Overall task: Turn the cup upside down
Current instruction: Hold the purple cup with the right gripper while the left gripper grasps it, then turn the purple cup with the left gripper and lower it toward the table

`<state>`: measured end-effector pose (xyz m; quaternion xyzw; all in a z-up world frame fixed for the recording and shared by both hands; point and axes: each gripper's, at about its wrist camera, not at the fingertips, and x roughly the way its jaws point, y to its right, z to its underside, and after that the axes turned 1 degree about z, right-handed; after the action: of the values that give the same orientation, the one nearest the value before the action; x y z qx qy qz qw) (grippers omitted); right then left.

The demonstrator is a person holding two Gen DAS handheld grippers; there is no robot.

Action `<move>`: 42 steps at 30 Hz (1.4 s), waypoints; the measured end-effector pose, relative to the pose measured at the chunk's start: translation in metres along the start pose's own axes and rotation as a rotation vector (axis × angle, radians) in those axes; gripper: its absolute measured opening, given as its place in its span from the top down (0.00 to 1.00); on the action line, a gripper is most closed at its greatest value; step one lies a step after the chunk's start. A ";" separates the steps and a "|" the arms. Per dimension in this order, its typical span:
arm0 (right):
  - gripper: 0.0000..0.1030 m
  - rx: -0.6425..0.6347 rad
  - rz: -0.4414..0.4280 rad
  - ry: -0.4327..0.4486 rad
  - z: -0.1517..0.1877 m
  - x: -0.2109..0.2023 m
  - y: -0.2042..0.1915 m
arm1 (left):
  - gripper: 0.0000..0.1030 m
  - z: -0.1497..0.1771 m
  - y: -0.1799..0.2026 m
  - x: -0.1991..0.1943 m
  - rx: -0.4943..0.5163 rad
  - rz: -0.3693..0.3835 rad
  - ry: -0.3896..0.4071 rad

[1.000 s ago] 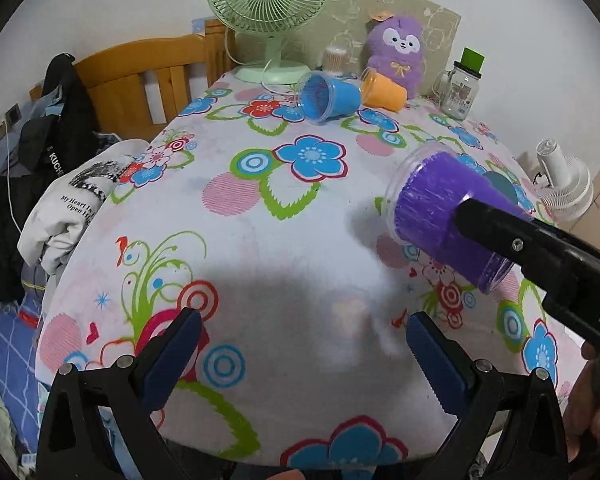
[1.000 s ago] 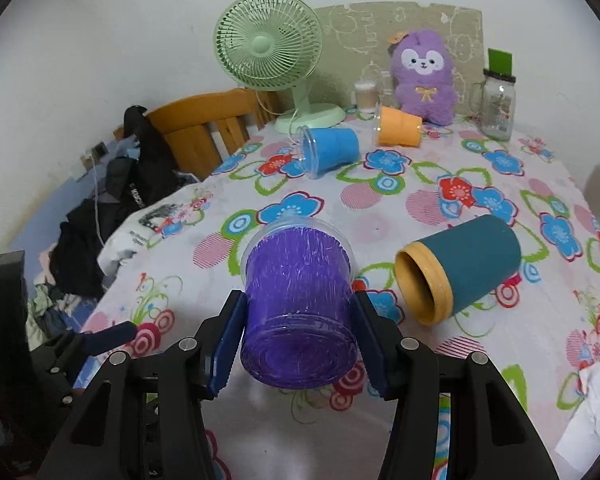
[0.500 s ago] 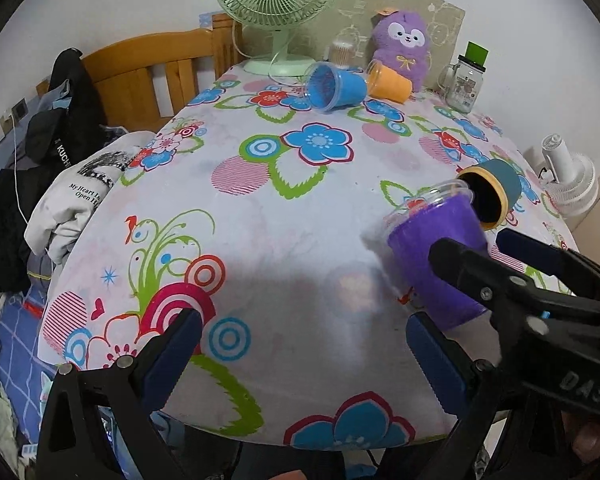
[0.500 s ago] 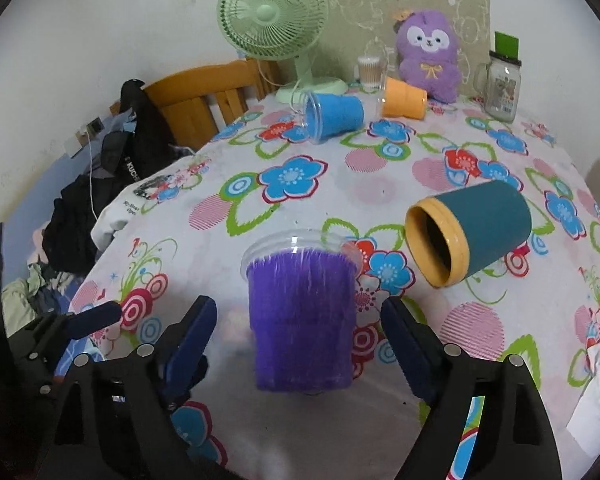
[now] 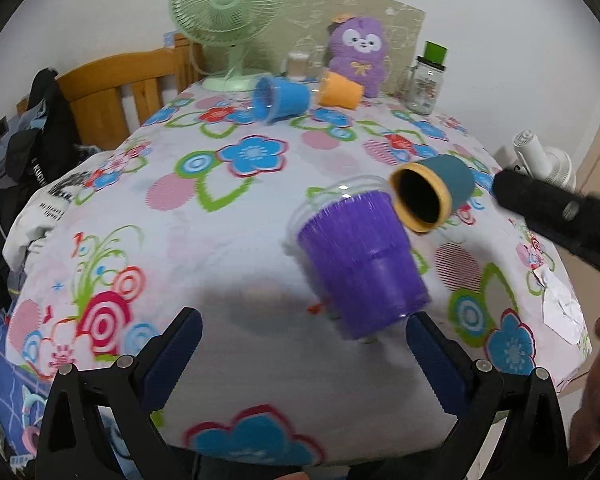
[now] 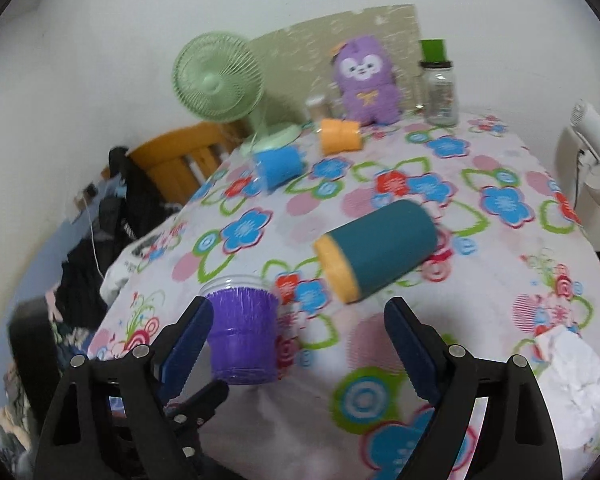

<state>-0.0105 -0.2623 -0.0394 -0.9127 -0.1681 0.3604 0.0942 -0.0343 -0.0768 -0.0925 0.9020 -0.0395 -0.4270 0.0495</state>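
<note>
We find the ribbed purple plastic cup (image 6: 242, 342) standing rim-up on the floral tablecloth (image 6: 380, 184). Both tongs, left (image 5: 304, 344) and right (image 6: 298, 334), gape wide, empty, held low and level.

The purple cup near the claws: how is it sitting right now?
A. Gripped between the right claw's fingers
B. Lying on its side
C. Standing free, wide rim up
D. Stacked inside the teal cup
C: the purple cup stands free, rim up, outside the open right claw.
</note>
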 end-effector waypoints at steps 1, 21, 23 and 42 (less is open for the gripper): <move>0.13 0.004 0.003 0.008 0.000 -0.002 0.005 | 0.00 0.001 0.005 0.003 0.003 -0.006 -0.003; 0.13 0.092 -0.014 -0.008 0.010 0.004 0.066 | 0.38 -0.002 0.033 0.028 -0.016 0.021 0.016; 0.13 0.102 -0.021 -0.013 0.010 0.007 0.067 | 0.42 -0.005 0.032 0.024 -0.008 0.019 0.031; 0.13 0.050 -0.056 -0.034 0.008 0.018 0.036 | 0.45 -0.036 0.010 -0.021 0.031 0.031 0.143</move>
<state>0.0043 -0.2882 -0.0669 -0.8988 -0.1862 0.3770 0.1243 -0.0202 -0.0825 -0.0528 0.9302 -0.0565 -0.3598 0.0448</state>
